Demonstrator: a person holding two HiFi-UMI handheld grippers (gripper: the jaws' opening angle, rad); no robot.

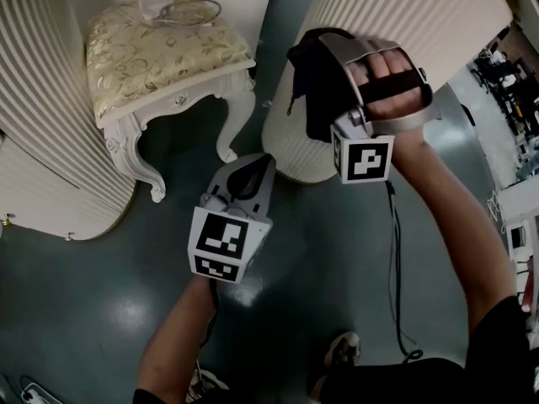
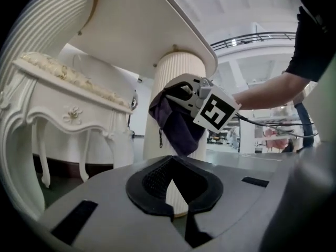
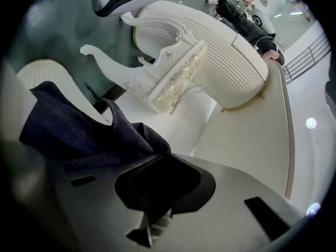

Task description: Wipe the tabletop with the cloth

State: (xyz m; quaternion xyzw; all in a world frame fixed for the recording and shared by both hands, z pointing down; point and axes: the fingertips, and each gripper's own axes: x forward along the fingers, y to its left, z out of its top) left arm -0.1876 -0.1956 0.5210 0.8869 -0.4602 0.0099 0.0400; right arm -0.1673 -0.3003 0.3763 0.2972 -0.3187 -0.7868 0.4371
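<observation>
In the head view my right gripper [image 1: 310,78] is raised in front of a ribbed white pedestal [image 1: 404,23] and is shut on a dark purple cloth [image 1: 316,87], which hangs in folds from the jaws. That cloth [image 3: 79,130] bunches out to the left of the right gripper [image 3: 157,203] in its own view, above the smooth white tabletop [image 3: 247,140]. My left gripper [image 1: 253,168] is lower, over the floor, shut with nothing in it. The left gripper view looks past its own jaws [image 2: 173,203] at the cloth [image 2: 178,125] and the right gripper [image 2: 176,96] beneath the table's overhang [image 2: 157,25].
A white carved stool [image 1: 160,49] with a gold floral cushion stands at the left, between ribbed white furniture [image 1: 50,124]. A black cable [image 1: 396,259] trails over the dark green floor. The person's shoes [image 1: 341,352] are at the bottom.
</observation>
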